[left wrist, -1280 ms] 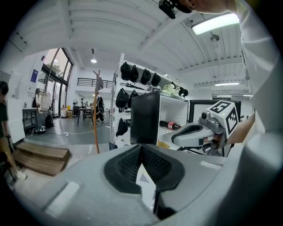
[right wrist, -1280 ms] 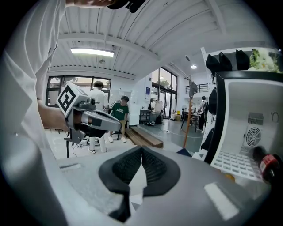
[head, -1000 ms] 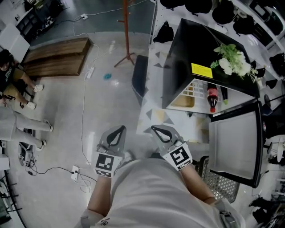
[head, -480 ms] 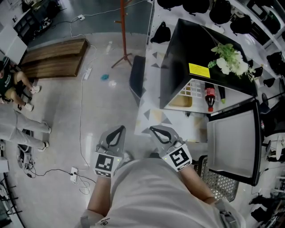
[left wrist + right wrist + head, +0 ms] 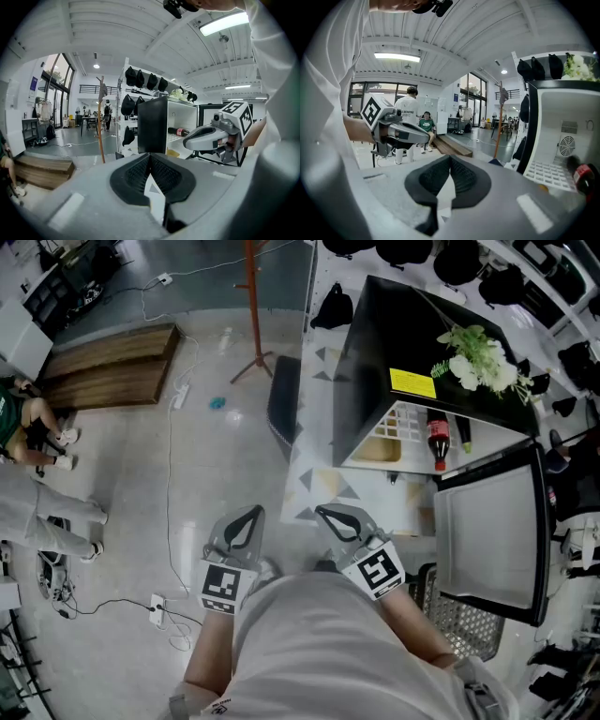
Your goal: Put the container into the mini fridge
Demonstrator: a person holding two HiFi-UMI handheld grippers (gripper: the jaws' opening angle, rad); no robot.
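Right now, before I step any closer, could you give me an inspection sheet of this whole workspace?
Surface: grey floor, with a triangle-patterned mat by the fridge.
Job's things: black mini fridge with its door open; inside are a cola bottle and what looks like a yellowish tub.
Clutter: flowers on top of the fridge; mesh basket near the door.
Grippers: left hand-held gripper and right hand-held gripper are both shut, with nothing between the jaws.
Cables: white cable runs to a power strip on the floor.
Surroundings: wooden platform, red stand, seated person.
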